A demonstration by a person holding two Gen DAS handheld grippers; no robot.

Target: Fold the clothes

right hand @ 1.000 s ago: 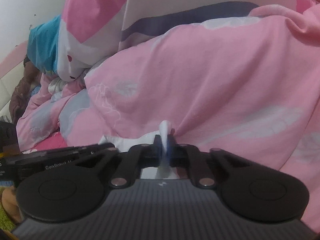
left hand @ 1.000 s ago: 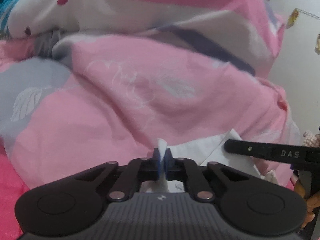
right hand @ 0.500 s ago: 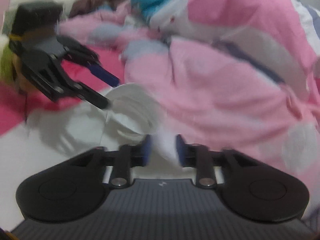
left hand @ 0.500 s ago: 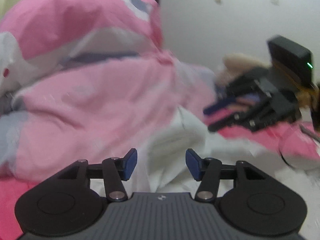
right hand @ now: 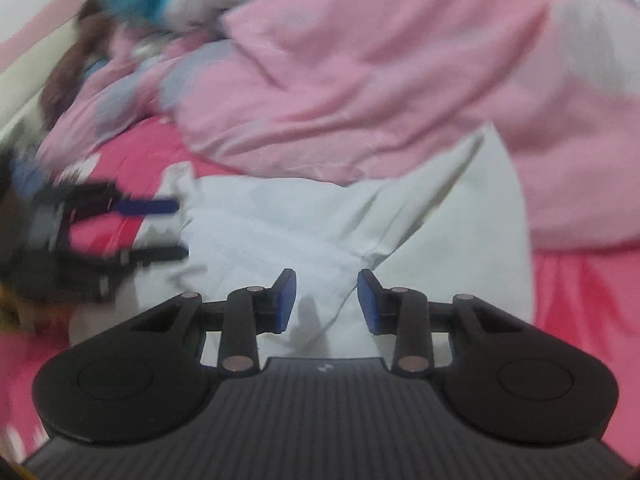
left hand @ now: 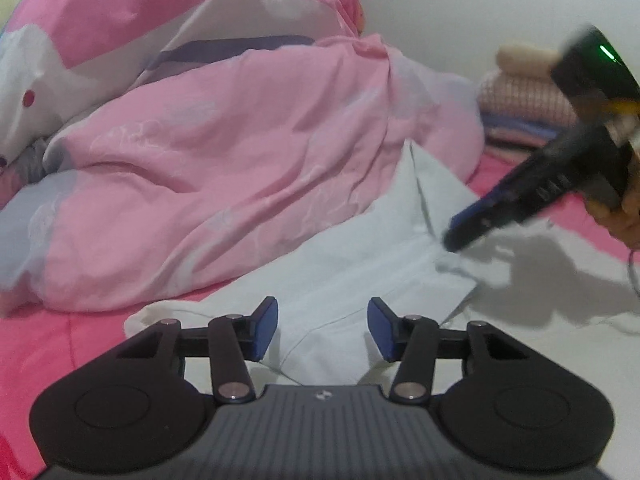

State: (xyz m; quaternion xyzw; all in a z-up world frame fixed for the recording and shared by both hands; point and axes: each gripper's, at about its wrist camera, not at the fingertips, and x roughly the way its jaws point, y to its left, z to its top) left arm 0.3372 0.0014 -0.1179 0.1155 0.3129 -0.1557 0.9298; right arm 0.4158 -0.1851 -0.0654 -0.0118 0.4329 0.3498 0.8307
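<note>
1. The left gripper [left hand: 322, 326] has its jaws spread over the white garment [left hand: 360, 264], gripping nothing; they pinched a fold of it a second ago, sprang apart, and have just eased slightly inward.
2. The right gripper [right hand: 327, 302] is likewise parted above the same garment, empty; it too pinched white cloth a second ago.
3. The garment lies flat on the pink bedsheet [left hand: 36, 344], its far edge tucked against the heaped pink duvet [left hand: 224, 152] (which crowds the whole back).
4. A folded stack [left hand: 524, 100] sits beyond.
5. No lettering is readable now.
</note>
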